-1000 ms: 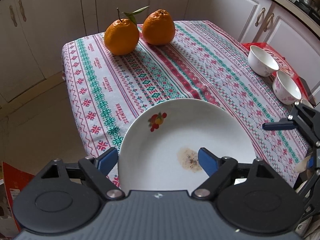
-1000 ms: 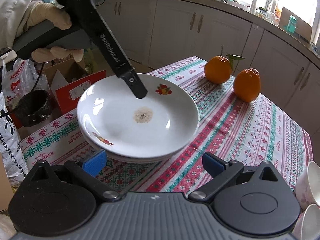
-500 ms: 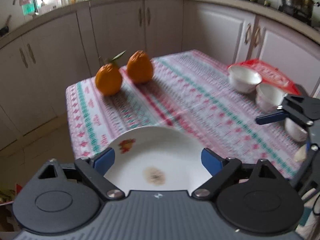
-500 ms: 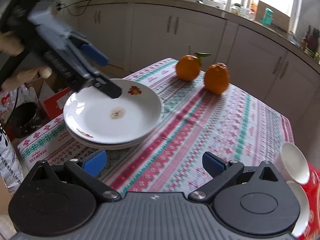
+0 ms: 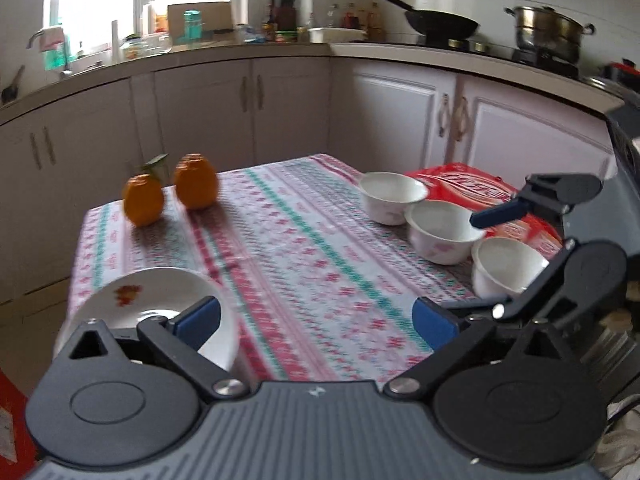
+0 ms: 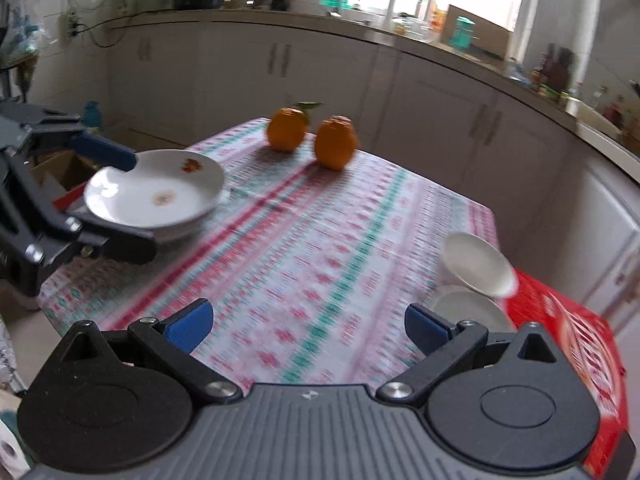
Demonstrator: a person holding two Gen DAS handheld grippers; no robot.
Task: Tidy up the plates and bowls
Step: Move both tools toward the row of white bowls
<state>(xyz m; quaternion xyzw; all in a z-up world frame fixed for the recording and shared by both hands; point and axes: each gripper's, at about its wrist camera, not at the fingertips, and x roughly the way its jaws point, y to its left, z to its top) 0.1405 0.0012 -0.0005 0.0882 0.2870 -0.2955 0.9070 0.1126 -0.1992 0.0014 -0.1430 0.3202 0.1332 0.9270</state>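
The left gripper (image 5: 316, 318), jaws spread and empty, has lifted back off the stacked plates (image 6: 154, 196), now at its nine o'clock, so the plates look done and the three bowls (image 5: 440, 232) at two o'clock, beside the equally spread right gripper (image 6: 308, 326), come next.

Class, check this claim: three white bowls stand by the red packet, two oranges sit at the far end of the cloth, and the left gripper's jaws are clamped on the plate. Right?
One slip. The left gripper is open and off the plate, as the left wrist view shows. The three bowls and two oranges are as stated.
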